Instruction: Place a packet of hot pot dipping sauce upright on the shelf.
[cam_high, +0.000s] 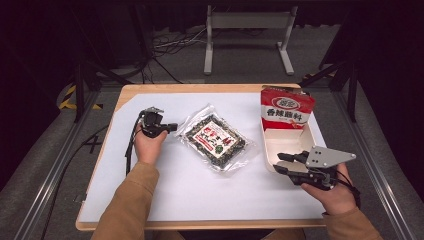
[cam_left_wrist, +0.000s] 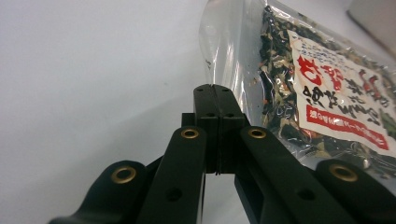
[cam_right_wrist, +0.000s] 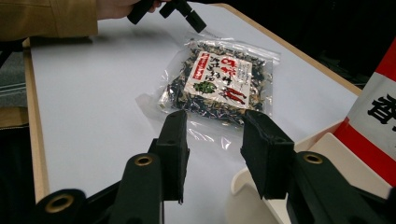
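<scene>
A clear bag of dark dried greens with a red and white label (cam_high: 216, 139) (cam_left_wrist: 336, 88) (cam_right_wrist: 219, 81) lies flat in the middle of the white sheet. My left gripper (cam_high: 174, 128) (cam_left_wrist: 215, 87) (cam_right_wrist: 198, 23) is shut, its tips right at the bag's clear left edge. Whether any film is pinched between the pads I cannot tell. My right gripper (cam_high: 278, 163) (cam_right_wrist: 215, 116) stands open with nothing between its jaws, over the near left rim of a white tray (cam_high: 287, 137) (cam_right_wrist: 336, 154). A red and white packet (cam_high: 286, 110) (cam_right_wrist: 378, 116) stands upright at the tray's far end.
A white sheet (cam_high: 190, 190) covers most of the wooden table (cam_high: 127, 95). A grey metal stand (cam_high: 247, 35) and cables are on the floor beyond the table's far edge.
</scene>
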